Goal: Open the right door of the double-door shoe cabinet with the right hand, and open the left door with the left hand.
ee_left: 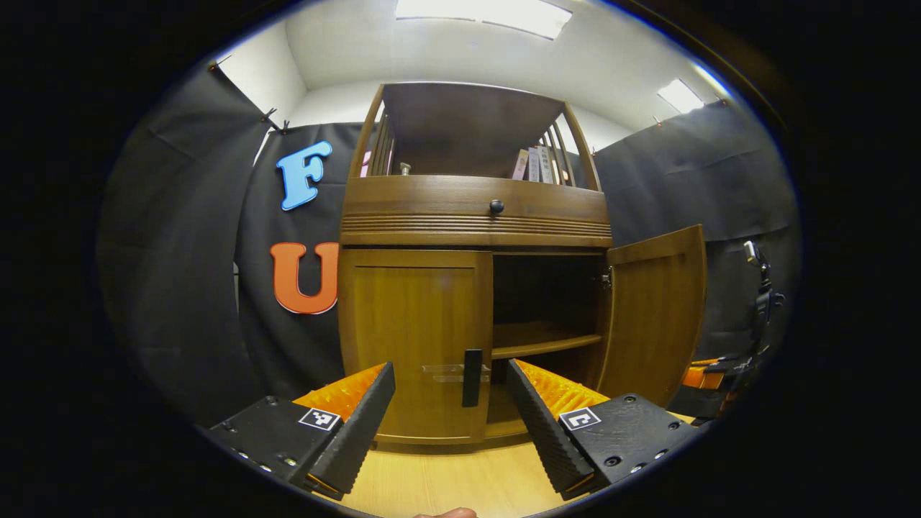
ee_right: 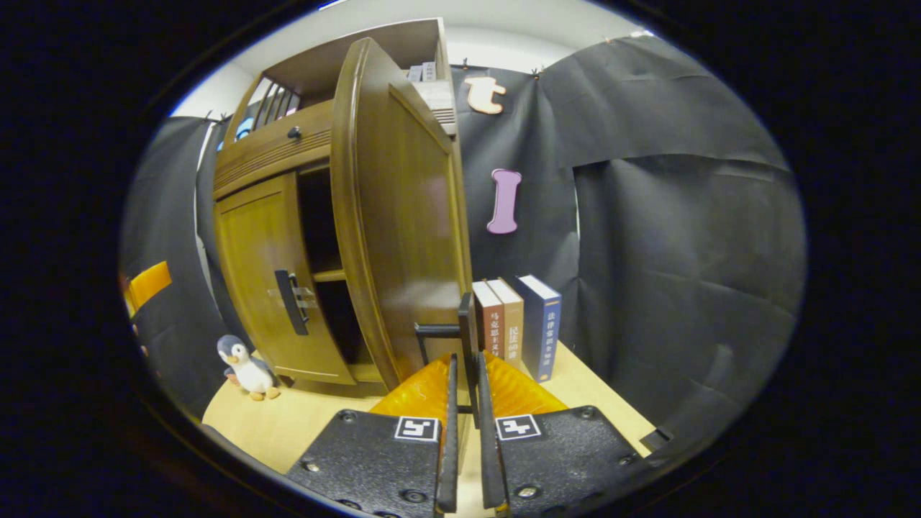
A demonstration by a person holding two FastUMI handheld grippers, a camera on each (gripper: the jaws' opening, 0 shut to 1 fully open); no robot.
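My right tool (ee_right: 464,374) is clamped on the right door's handle (ee_right: 468,334), holding it swung wide; my left tool (ee_left: 450,403) gapes, framing the left door's handle (ee_left: 472,377) for grasping.

I see the shoe cabinet (ee_left: 475,216) in warm mid-brown wood with a faint vertical grain; its left door (ee_left: 416,345) and right door (ee_right: 403,216) share that tone. Each door carries a black handle (ee_left: 472,377). The drawer knob (ee_left: 496,206) is black too. The desk (ee_left: 446,482) is pale yellow wood. My penguin toy (ee_right: 247,368) is grey-blue and white with orange feet. Beside the cabinet stand three books (ee_right: 514,327): one reddish-brown, one tan, one dark blue. The booth wall (ee_right: 683,237) is black cloth.
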